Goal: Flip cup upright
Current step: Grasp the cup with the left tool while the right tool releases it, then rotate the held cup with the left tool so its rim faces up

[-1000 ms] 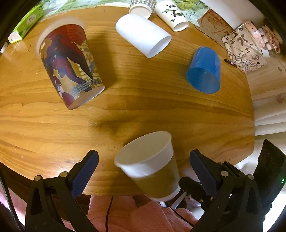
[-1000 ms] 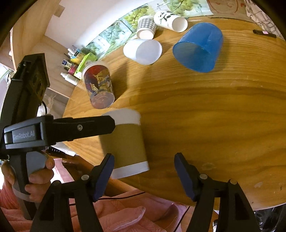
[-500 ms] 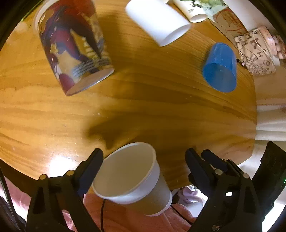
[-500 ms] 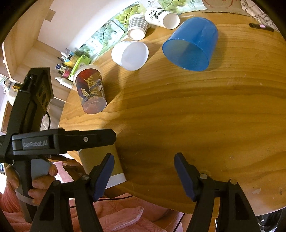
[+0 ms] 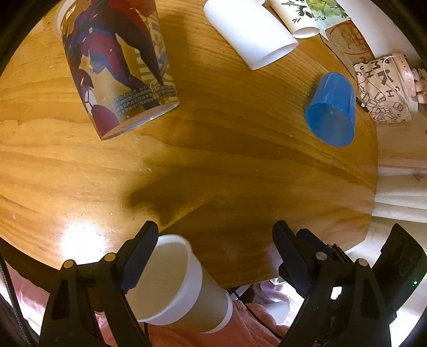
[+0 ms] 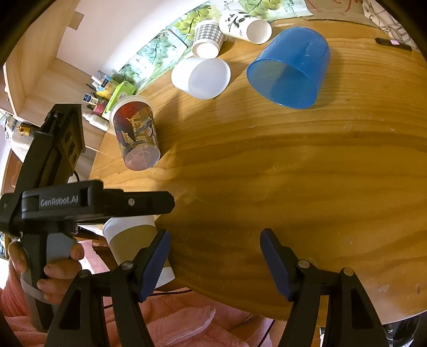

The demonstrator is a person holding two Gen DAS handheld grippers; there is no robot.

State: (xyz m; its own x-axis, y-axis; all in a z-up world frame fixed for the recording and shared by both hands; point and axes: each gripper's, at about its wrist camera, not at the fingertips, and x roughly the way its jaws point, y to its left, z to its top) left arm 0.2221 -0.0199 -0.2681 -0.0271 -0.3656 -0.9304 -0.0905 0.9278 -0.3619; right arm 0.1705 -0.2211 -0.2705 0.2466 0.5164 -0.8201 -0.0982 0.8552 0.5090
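Stuff you can't really see from here

Your left gripper [image 5: 213, 248] covers part of the brown paper cup [image 5: 186, 293], so contact's unclear. The comic-print cup [image 5: 114, 66] is cropped up top, and the shelf bottles [image 6: 93, 101] are too tiny.

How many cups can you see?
6: brown cup off the table's near edge, superhero cup at left, white cup, blue cup, checkered cup and panda cup at the back. More may be hidden.

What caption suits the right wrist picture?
Open right tongs hover over a wooden table strewn with tipped cups.
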